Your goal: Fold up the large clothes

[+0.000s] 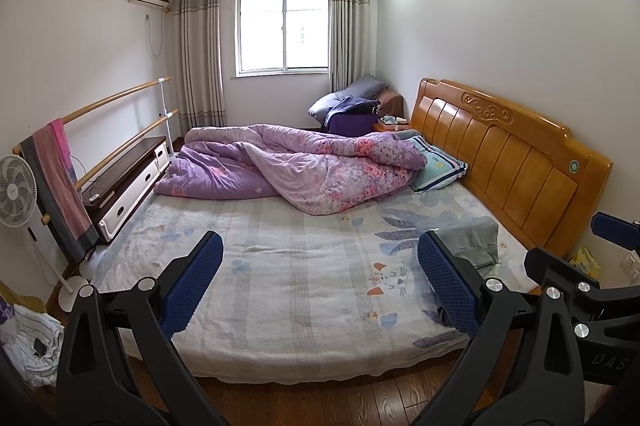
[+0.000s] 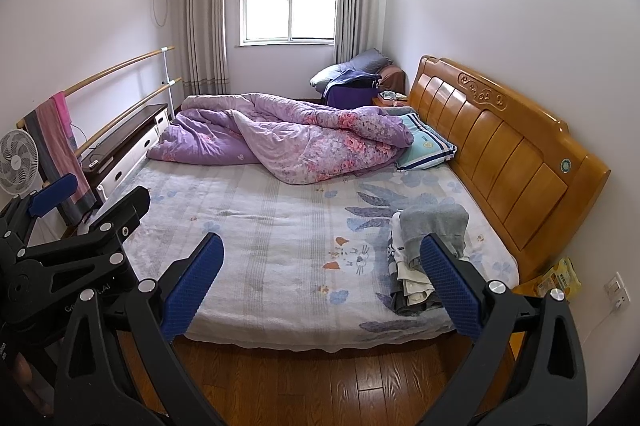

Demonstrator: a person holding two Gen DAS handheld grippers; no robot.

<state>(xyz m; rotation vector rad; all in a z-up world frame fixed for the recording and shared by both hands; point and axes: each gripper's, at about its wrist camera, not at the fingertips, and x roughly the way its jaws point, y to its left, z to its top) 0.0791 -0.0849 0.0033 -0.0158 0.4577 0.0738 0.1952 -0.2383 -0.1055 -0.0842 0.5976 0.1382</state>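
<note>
Your left gripper [image 1: 320,282] spread wide and empty at lower centre, your right gripper [image 2: 322,284] likewise released, folded clothes pile [image 2: 424,258] lower right on the bed [image 2: 280,226].

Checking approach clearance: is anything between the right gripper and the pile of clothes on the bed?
Nothing visible. The right gripper, open, is off the bed's near edge; only bare sheet lies before the clothes pile, by the headboard. The quilt sits farther back.
</note>
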